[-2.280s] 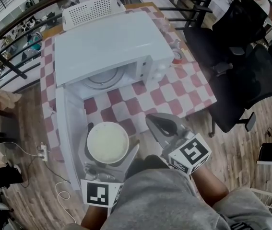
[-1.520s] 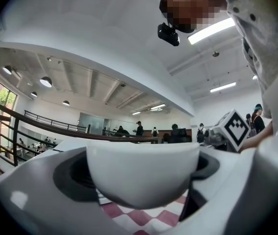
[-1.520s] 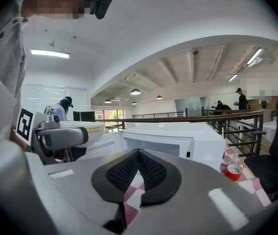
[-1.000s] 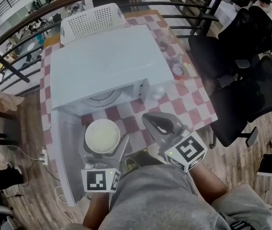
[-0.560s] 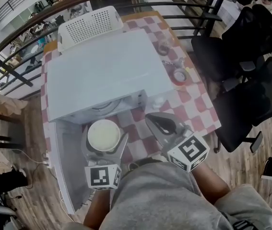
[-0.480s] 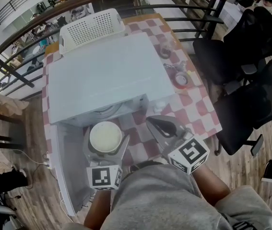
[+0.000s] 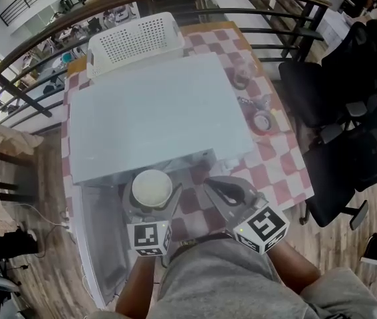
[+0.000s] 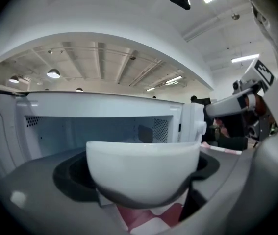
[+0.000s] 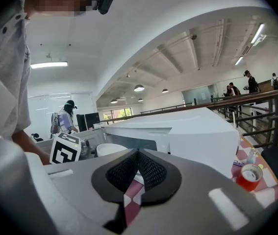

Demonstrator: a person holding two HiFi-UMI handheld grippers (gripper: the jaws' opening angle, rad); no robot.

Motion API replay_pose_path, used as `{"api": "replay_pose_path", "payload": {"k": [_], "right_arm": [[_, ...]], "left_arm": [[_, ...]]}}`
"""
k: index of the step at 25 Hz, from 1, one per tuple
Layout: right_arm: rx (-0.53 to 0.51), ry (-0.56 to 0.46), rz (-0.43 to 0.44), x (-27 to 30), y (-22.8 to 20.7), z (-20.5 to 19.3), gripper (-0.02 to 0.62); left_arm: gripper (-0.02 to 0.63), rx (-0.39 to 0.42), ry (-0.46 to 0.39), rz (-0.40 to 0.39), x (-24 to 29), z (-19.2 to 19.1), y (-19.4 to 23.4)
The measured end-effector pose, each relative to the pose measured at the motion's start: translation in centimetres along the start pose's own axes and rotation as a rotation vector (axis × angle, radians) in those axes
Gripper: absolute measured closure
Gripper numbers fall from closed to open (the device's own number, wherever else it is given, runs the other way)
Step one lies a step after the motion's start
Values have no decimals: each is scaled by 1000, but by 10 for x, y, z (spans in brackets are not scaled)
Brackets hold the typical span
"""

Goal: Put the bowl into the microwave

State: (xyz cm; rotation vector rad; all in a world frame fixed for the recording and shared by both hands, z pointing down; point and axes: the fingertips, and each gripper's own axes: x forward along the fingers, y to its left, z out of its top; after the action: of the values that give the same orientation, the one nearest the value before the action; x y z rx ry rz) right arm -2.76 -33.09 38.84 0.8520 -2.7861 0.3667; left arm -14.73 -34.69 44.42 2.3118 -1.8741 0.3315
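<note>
We find the left gripper (image 7: 151, 201) clamped on the round, glossy white bowl (image 7: 151, 186), level at the open mouth of the boxy white microwave (image 7: 155, 115), at its 6 o'clock, apparently aligned for insertion. The right gripper (image 7: 216, 189), at the bowl's 3 o'clock, is closed, empty and clear.

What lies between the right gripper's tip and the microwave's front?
Only bare checked tablecloth, as the head view shows; the shut right gripper is just short of the microwave.
</note>
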Motion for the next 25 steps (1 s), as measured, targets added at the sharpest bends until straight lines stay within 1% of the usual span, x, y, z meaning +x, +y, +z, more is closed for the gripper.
{"api": "replay_pose_path", "payload": {"k": [11, 16, 19, 25], "right_arm": [[15, 39, 67, 25, 11, -17, 597], [15, 44, 98, 31, 20, -18, 597], [17, 54, 108, 32, 23, -18, 595], [24, 54, 113, 32, 24, -20, 595]], "left_arm": [[80, -23, 105, 79, 59, -42, 46], [80, -46, 181, 126, 79, -62, 63], [80, -48, 213, 148, 87, -69, 70], [80, -47, 246, 170, 98, -74, 76]]}}
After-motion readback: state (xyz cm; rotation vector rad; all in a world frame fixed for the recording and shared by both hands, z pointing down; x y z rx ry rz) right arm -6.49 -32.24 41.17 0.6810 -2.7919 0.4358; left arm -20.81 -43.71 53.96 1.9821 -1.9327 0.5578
